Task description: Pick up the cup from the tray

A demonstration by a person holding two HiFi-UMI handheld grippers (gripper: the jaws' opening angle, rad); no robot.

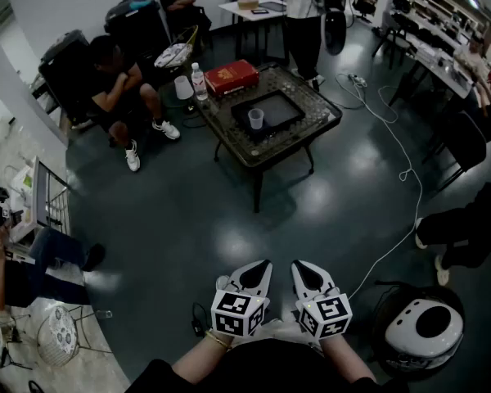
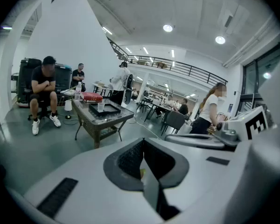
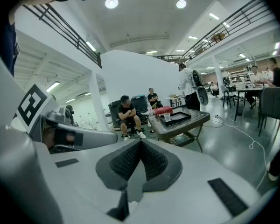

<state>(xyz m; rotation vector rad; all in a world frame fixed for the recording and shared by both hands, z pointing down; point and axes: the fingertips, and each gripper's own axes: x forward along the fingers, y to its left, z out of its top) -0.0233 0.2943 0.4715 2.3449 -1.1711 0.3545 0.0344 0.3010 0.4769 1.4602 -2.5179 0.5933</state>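
A small clear cup (image 1: 256,119) stands upright in a black tray (image 1: 285,105) on a low dark table (image 1: 311,133) far ahead of me. The same cup (image 2: 101,107) shows small in the left gripper view, and the cup (image 3: 167,117) in the right gripper view. My left gripper (image 1: 259,269) and right gripper (image 1: 303,270) are held side by side close to my body, well short of the table. Both are shut with nothing between the jaws.
A red box (image 1: 231,77), a water bottle (image 1: 200,81) and a white cup (image 1: 183,88) sit at the table's far left. A seated person (image 1: 119,88) is left of the table. A white cable (image 1: 397,178) crosses the floor at right. A round white device (image 1: 420,328) lies at my right.
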